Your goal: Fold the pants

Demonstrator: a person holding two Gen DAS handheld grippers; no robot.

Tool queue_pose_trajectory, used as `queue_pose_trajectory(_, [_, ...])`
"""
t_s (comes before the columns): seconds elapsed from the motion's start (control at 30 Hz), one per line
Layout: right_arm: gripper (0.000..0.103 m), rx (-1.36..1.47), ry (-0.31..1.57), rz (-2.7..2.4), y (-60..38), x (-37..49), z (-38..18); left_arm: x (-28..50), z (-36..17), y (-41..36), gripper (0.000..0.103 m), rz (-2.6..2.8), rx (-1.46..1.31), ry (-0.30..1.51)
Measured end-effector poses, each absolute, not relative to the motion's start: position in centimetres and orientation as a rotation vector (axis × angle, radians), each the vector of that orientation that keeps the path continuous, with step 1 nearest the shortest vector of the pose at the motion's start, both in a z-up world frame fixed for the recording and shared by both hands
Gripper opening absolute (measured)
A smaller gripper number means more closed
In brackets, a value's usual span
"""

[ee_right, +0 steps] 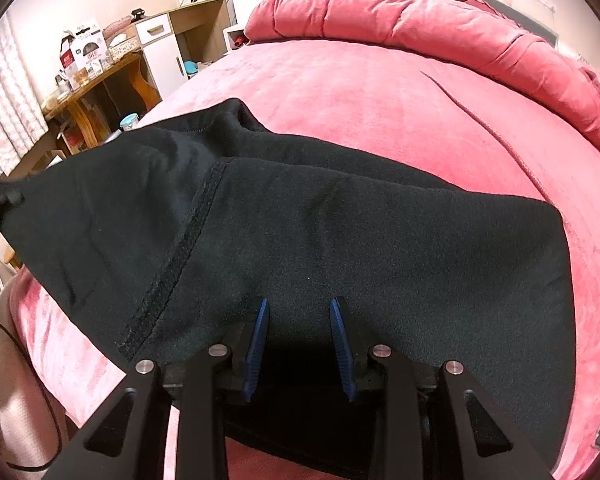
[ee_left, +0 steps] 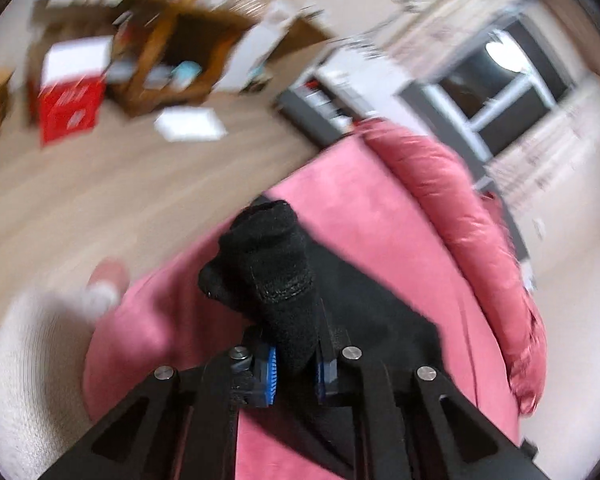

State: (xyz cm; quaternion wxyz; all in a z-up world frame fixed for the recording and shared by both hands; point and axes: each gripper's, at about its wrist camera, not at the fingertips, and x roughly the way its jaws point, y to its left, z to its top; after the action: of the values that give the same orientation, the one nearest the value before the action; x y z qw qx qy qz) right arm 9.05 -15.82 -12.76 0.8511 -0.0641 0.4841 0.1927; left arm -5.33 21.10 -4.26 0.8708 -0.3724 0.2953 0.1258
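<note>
Black pants lie spread across a pink bed, with a stitched seam running down their left part. My right gripper sits at their near edge, and a thick fold of the black cloth fills the gap between its blue pads. The pants' far left corner is pulled up past the bed's edge. In the blurred left wrist view, my left gripper is shut on a bunched end of the pants, held above the bed.
A rolled pink duvet lies along the bed's far side. Left of the bed stand a cluttered wooden desk and a white cabinet. A red box and a white rug are on the floor.
</note>
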Motion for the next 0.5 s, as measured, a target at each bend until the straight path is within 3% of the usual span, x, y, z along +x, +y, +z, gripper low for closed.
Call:
queue_pose_trajectory(0.27, [0.039, -0.106, 0.984, 0.405, -16.9, 9.0, -10.7, -4.5, 4.1, 12.3, 0.013, -0.05, -0.403, 0.492])
queue_pose_trajectory(0.5, [0.041, -0.042, 0.933, 0.367, -19.6, 9.7, -7.4, -2.5, 6.1, 4.3, 0.013, -0.34, -0.235, 0.5])
